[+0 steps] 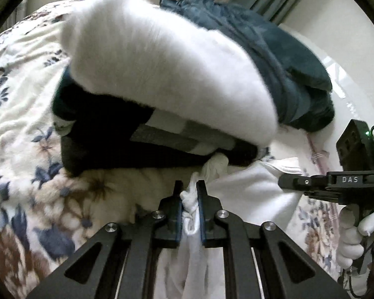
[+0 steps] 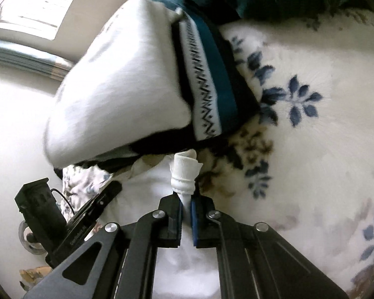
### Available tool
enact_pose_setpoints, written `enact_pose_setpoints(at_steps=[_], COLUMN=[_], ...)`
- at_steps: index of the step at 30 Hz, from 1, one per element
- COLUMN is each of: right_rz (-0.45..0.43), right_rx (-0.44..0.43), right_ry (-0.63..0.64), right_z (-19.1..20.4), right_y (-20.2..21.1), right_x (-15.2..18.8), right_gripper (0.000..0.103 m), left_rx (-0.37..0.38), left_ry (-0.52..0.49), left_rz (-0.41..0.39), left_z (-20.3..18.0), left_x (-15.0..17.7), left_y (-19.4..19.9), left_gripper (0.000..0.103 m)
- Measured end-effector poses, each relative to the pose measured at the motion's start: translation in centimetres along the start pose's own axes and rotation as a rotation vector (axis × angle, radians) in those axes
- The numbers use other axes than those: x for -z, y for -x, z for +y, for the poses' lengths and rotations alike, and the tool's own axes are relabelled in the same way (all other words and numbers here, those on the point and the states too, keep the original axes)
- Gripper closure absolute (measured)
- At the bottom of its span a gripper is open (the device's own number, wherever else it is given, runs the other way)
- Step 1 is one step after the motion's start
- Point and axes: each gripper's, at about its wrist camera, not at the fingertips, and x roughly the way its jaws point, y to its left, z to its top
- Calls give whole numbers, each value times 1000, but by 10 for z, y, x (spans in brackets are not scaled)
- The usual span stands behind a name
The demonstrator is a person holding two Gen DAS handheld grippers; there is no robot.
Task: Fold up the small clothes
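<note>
In the left wrist view, the left gripper [image 1: 190,186] is seen with its black jaws drawn nearly together, clamped on a bunched fold of the thin white cotton garment [image 1: 249,194], which is gathered into creases between the blue-edged pads and spreads out flat to the right over the floral fleece blanket [image 1: 20,114]. Just beyond the fingertips a stack of folded clothes is seen: a fluffy white knitted piece [image 1: 162,67] lies on top, a dark piece with grey and white bands [image 1: 167,139] beneath it, and a crumpled teal plush garment [image 1: 281,57] behind. At the right edge the right gripper [image 1: 286,183] is seen from the side, held by a white-gloved hand [image 1: 356,236], its tip touching the white garment; its jaw state cannot be told from here.

In the right wrist view, the right gripper [image 2: 186,196] is seen closed down to a narrow gap, pinching a twisted, rolled end of the white garment [image 2: 185,174] that stands up past the fingertips. The rest of the soft cloth lies under the gripper. The fluffy white piece [image 2: 117,94] and a banded fabric with a black zigzag pattern and a teal stripe [image 2: 207,94] rest just ahead on the blanket [image 2: 311,149]. The left gripper [image 2: 109,191] is seen at lower left, touching the garment.
</note>
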Motion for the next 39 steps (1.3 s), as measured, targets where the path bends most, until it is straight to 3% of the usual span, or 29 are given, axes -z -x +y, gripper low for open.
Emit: enact_pose_setpoints(at_steps=[9, 12, 15, 17, 18, 19, 20, 21, 23, 27, 30, 32, 34, 35, 36, 37, 38, 39], right_rz=[-68, -68, -22, 48, 86, 152, 181, 214, 247, 207, 142, 115, 116, 132, 155, 163, 160, 143], right_rx=[-52, -66, -67, -47, -34, 6, 23, 33, 38, 22, -28, -22, 16, 23, 43, 54, 55, 79], right_ry=[71, 81, 93, 99, 97, 90, 83, 69, 10, -137, -305, -364, -399, -409, -416, -418, -408, -387], right_z=[15, 14, 16, 10, 7, 0, -4, -11, -29, -54, -73, -78, -82, -82, -82, -81, -77, -72], right_y=[62, 84, 96, 95, 92, 87, 85, 83, 85, 96, 92, 87, 73, 66, 56, 50, 49, 50], right_x=[55, 93, 137, 169, 180, 199, 208, 220, 241, 251, 245, 240, 236, 235, 236, 236, 238, 240], right_gripper=[98, 98, 97, 95, 89, 79, 75, 67, 62, 54, 53, 53, 53, 53, 53, 55, 61, 88], left_rx=[41, 62, 87, 71, 56, 47, 43, 25, 5, 18, 47, 29, -10, -24, -38, -51, -67, -73], left_ry=[-21, 11, 74, 129, 154, 194, 230, 269, 364, 506, 532, 512, 492, 474, 442, 410, 376, 357], left_rz=[-66, -26, 78, 144, 171, 200, 214, 223, 235, 215, 238, 281, 306, 287, 270, 261, 235, 212], left_z=[-46, -57, -54, -47, -44, -37, -31, -22, -4, 14, 11, 5, 0, -5, -11, -18, -25, -31], left_x=[43, 74, 115, 141, 153, 167, 176, 184, 194, 188, 175, 172, 171, 171, 171, 171, 170, 169], left_y=[70, 88, 101, 111, 116, 122, 129, 135, 144, 136, 104, 81, 61, 58, 58, 61, 67, 75], left_gripper=[95, 95, 90, 73, 56, 46, 46, 46, 46, 46, 46, 46, 49, 57, 90, 95, 95, 96])
